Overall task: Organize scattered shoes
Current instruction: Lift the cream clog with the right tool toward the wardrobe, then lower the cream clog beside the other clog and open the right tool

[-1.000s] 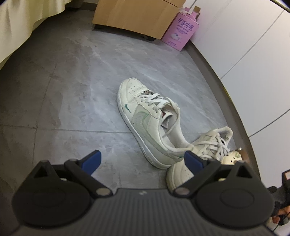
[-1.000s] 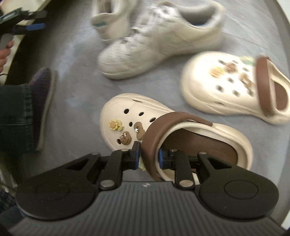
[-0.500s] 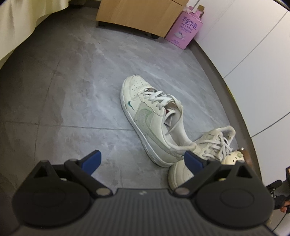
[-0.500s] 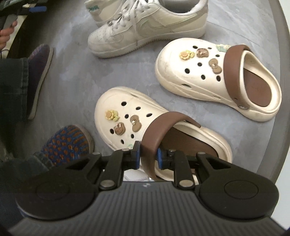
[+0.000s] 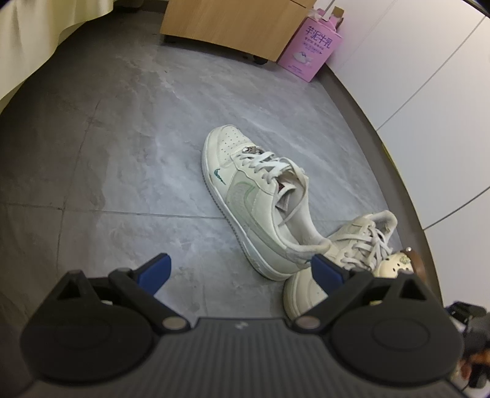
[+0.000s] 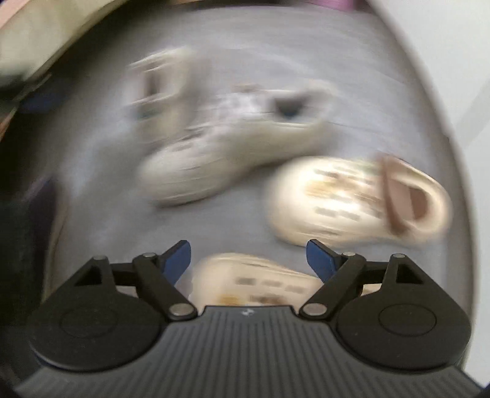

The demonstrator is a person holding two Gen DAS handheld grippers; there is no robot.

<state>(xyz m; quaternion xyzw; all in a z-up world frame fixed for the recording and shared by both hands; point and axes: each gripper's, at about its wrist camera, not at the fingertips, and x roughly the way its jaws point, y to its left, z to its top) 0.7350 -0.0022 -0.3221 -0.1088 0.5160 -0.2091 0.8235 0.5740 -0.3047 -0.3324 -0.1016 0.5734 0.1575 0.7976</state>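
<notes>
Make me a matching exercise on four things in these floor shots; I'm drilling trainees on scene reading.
Things:
1. pink printed carton
2. cream lace-up sneaker with green logo
3. cream perforated clog with brown strap
4. left gripper

Descriptions:
A. toe points towards the wooden cabinet
B. stands by the white wall
C. open, nothing between its fingers
D. blurred, right of a sneaker

Pairs: 1-B, 2-A, 3-D, 4-C

floor: grey marbled stone tiles, thin grout lines
wall: white panelled cabinet fronts on right, dark grey baseboard below
furniture: light wooden cabinet at far end
box: pink printed carton beside cabinet
fabric: cream draped cloth, top left
</notes>
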